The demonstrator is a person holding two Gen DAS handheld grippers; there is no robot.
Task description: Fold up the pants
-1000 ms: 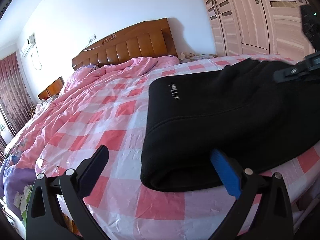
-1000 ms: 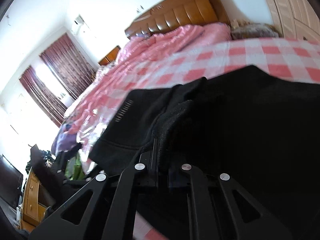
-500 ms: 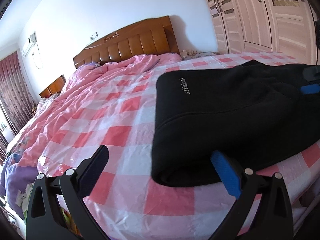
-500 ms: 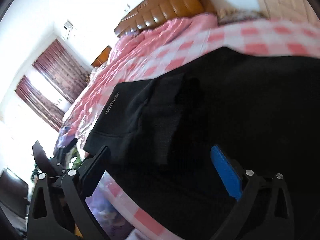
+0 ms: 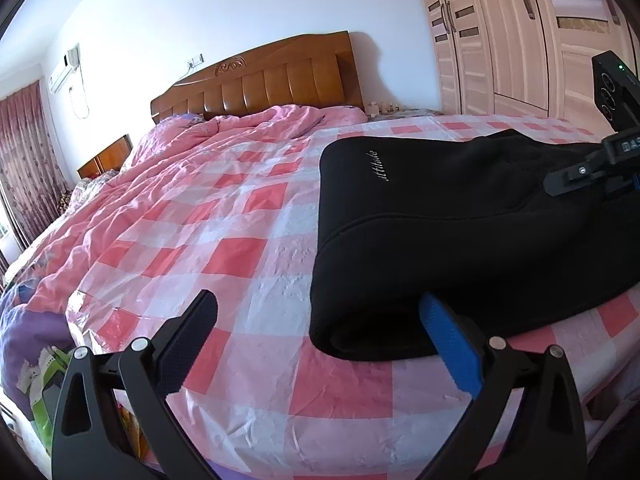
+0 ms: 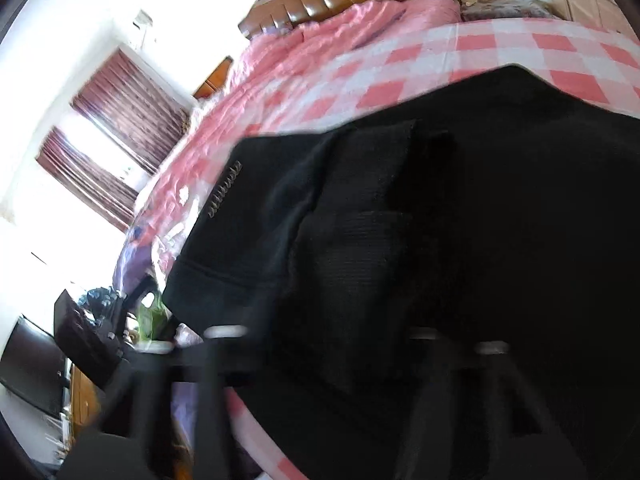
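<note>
Black pants (image 5: pixel 460 232) folded on the checked bedspread (image 5: pixel 224 248) — a fresh grip being taken.

The right gripper (image 6: pixel 320 344) is seen closing over the dark cloth, blurred, pad contact not certain; the left gripper (image 5: pixel 320 320) is held wide, empty, just beside the folded edge. A further fold is judged next — firm hold needed first.

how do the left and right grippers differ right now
The left gripper has its fingers spread wide, nothing between them, beside the folded edge of the black pants. The right gripper is motion-blurred, its fingers closing over the pants; whether they pinch fabric is unclear. Both are black and reach toward the pants on the checked bedspread.
</note>
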